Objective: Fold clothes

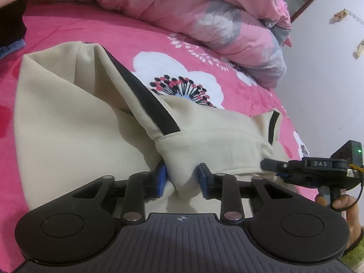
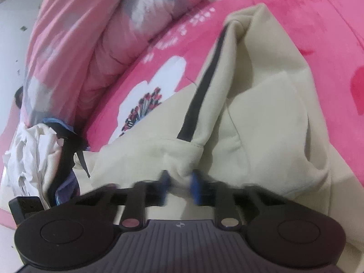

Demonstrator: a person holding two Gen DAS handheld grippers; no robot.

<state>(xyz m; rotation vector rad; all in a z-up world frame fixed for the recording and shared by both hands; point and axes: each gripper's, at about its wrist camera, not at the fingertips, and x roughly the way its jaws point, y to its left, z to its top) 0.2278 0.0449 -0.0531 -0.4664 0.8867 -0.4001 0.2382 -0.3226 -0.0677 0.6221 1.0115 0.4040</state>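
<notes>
A cream garment with a black stripe along one folded-over part lies spread on the pink flowered bed sheet. My left gripper is shut on a bunched fold of its near hem, with cream cloth filling the gap between the blue pads. In the right wrist view, which is blurred, my right gripper pinches another bunch of the same cream garment just below the black stripe. The right gripper also shows at the right of the left wrist view, its tips on the hem, held by a hand.
A rolled pink quilt lies along the far side of the bed. A heap of white and dark clothes sits to the left in the right wrist view. Dark and blue clothing lies at the far left. The bed's edge and a pale wall are to the right.
</notes>
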